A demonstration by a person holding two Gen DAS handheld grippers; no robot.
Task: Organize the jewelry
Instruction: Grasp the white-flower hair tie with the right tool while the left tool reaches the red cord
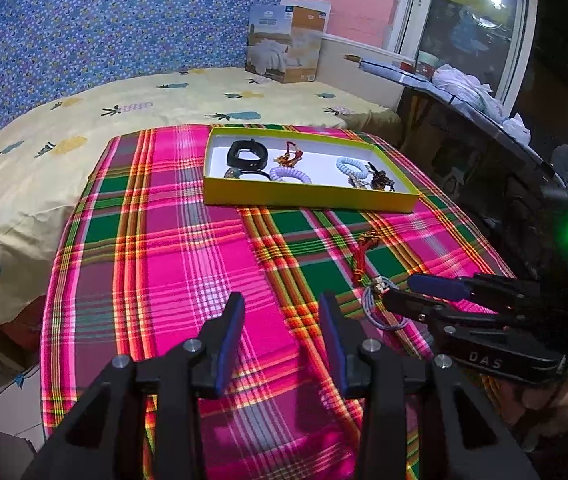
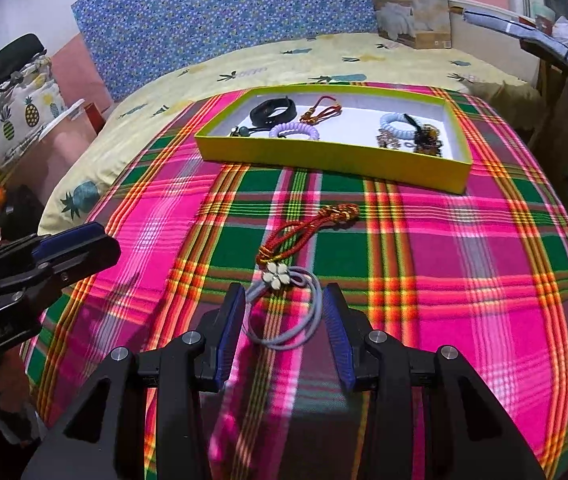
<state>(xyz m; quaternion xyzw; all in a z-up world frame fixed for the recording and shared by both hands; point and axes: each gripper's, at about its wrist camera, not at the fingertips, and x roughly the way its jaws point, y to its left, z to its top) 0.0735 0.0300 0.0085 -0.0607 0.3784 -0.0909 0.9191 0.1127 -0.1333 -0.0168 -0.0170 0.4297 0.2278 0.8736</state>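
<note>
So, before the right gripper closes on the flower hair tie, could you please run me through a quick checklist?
1. Right gripper jaws open: ok.
2. Flower hair tie loop lies between the jaws: ok.
3. Pads low enough to pinch the tie: cannot tell.
4. Red knotted cord clear of the jaws: ok, it lies beyond them, though it touches the tie's flower.
5. Left gripper open, holding nothing, off to the side: ok.
6. Yellow box has bare floor in the middle: ok.
</note>
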